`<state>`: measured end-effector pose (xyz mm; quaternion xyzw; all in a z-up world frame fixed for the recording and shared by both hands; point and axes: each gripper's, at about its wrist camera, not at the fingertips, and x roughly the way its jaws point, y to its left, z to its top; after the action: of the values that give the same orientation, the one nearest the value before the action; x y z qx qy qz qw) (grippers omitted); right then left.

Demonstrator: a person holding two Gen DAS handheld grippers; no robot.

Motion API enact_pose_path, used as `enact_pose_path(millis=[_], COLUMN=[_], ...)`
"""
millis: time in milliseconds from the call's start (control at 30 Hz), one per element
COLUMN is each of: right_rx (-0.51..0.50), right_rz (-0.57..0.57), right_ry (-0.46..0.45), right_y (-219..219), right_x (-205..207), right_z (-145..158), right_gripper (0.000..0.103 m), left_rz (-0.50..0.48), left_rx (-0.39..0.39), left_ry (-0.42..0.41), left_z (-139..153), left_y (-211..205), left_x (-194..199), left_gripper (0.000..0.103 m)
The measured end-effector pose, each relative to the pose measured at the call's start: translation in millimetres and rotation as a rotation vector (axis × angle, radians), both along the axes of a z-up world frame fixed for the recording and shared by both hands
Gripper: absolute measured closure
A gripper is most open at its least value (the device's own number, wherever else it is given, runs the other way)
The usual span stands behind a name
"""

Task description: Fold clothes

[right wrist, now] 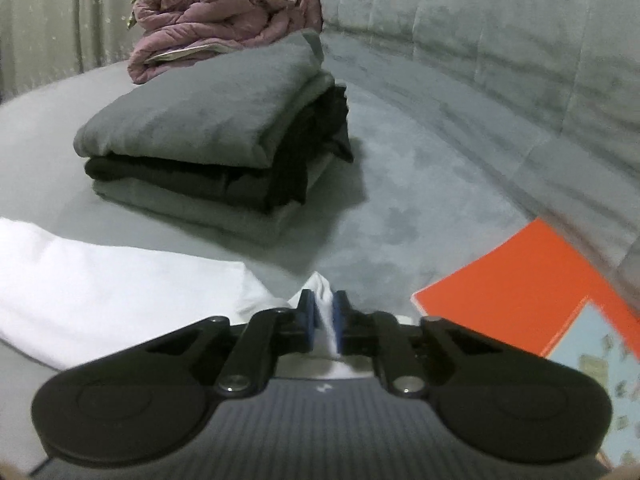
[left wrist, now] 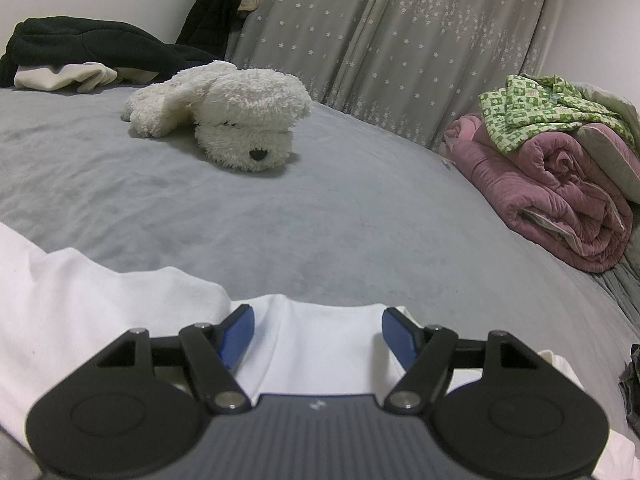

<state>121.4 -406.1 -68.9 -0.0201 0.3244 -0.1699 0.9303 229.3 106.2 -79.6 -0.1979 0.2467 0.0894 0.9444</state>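
- Grey bed (left wrist: pixel 280 220) carries a white plush dog (left wrist: pixel 224 114), a rolled pink quilt (left wrist: pixel 560 196) and a stack of folded clothes (right wrist: pixel 208 148).
- White garment (left wrist: pixel 100 312) lies at the near edge.
- Left tongs (left wrist: pixel 318 334): spread wide over the garment, gripping nothing.
- Right tongs (right wrist: pixel 323 320): pinched shut on a fold of the white garment, beside an orange book (right wrist: pixel 532 288).

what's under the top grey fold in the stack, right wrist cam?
Under the top grey fold lies a black garment, then a lighter grey layer on the bed. Their inner folds are covered.
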Motion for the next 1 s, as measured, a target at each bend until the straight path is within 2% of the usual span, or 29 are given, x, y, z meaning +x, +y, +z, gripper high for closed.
enact_pose_path(millis=[100,200,300,367,533,567,600,667,700,833,1000], right_rx=[-0.133,-0.17,-0.208,-0.239,-0.291,-0.301,-0.304,-0.299,-0.296,-0.255,-0.133], right_rz=[-0.097,-0.195,-0.224,-0.223,-0.241,-0.248,-0.248,-0.236,-0.23,-0.13,0.097], right_ry=[-0.075,-0.123,-0.096,-0.037,0.015,0.011,-0.001,-0.032,-0.047,-0.111,-0.15], right_y=[0,-11,-14,-11,-6,-4,-1,7,10,37,86], right_x=[-1,0,11,21,24,23,21,18,17,14,25], right_z=[6,10,-3,-16,-21,-19,-15,-6,-1,24,48], right_gripper=[0.094,0.094,0.095,0.095,0.094,0.093,0.083,0.069,0.066,0.066,0.065], left_rz=[0.0,0.0,0.0,0.0,-0.001,-0.001,-0.001,-0.001,-0.001,-0.001,-0.002], left_rx=[0.0,0.001,0.001,0.002,0.002,0.002,0.002,0.001,0.001,0.001,-0.001], left_ry=[0.0,0.0,0.0,0.001,0.001,0.001,0.001,0.001,0.001,0.001,0.001], left_z=[0,0,0,0,0,0,0,0,0,0,0], left_y=[0,0,0,0,0,0,0,0,0,0,0], left_x=[0,0,0,0,0,0,0,0,0,0,0], left_gripper=[0.031,0.031,0.031,0.031,0.031,0.031,0.031,0.031,0.031,0.031,0.03])
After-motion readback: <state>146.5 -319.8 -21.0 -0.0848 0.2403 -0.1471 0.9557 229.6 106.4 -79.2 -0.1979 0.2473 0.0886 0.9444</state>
